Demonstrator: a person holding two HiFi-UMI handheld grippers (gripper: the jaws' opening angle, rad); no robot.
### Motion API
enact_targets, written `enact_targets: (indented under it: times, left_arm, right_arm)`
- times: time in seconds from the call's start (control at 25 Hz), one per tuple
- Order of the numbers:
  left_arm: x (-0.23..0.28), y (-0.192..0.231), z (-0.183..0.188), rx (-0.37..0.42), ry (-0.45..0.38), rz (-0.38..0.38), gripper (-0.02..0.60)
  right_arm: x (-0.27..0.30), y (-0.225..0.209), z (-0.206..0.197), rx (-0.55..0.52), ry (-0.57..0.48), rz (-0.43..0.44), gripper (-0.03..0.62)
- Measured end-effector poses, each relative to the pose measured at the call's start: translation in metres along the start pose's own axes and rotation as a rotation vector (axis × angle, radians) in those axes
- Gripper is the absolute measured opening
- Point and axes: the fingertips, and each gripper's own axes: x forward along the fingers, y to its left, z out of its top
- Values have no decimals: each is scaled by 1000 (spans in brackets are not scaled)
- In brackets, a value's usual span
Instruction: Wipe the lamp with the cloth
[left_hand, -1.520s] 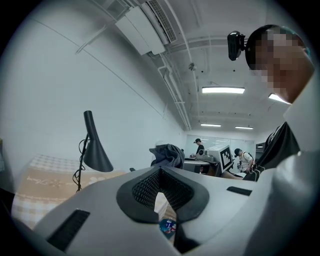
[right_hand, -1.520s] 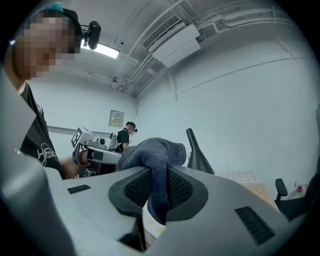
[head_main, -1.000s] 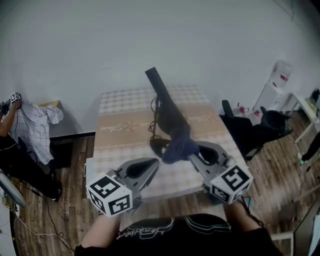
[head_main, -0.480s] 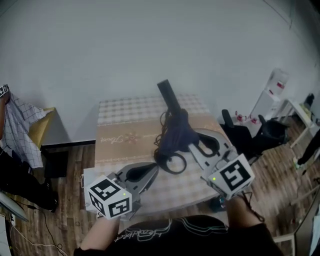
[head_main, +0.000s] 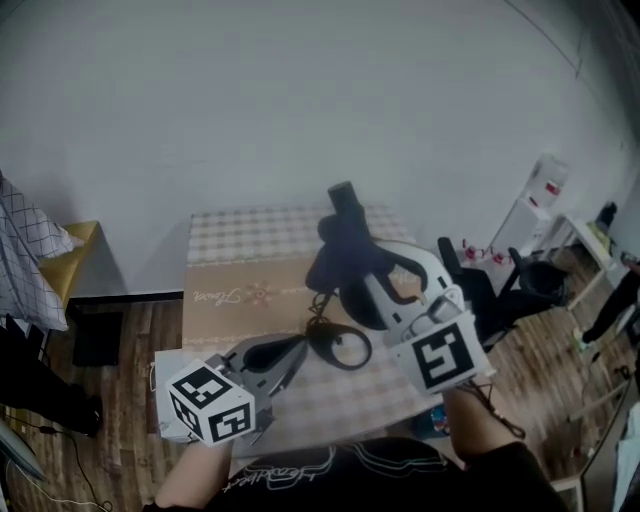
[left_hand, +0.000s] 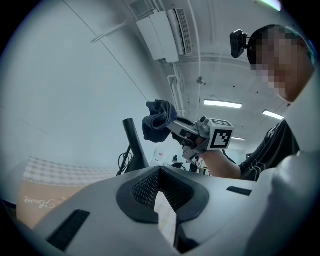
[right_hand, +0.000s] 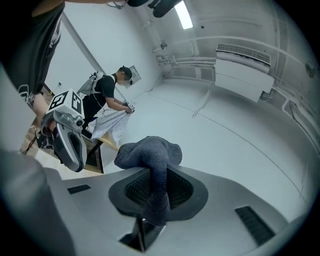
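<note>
A plain work room

It has a bare white wall (head_main: 250, 100), a wood floor (head_main: 120, 390), long lights (left_hand: 222, 104) on the ceiling and an air cooler (left_hand: 167, 30) up high. A water machine (head_main: 535, 205) and a black desk chair (head_main: 490, 290) stand near the table (head_main: 230, 290).

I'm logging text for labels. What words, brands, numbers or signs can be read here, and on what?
Nothing reads clearly.
Cursive print on the tablecloth: too blurred.
Cursive print on the black shirt: too blurred.
Red label on the water dispenser: too small.
Cubes on the left gripper and right gripper: square markers, no words.
</note>
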Motion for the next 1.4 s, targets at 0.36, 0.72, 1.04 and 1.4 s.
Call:
enact_targets:
  times: [0.36,0.72,1.04,1.4]
  left_arm:
    - [-3,27,-5,-19,-7,18,-2]
    - [0,42,-8,-18,3,27,-2]
    - [5,44,-16,-37,17,26,-2]
    - [10,48,-25,-67,27,28,-2]
  right_arm:
    - [36,-15,14,-239,9,-84,57]
    - [70,-31,6,-418,45,-139,57]
    - [87,-23,-27,-344,99,-90,57]
    - [91,-7,-53,-325,140,-45,57]
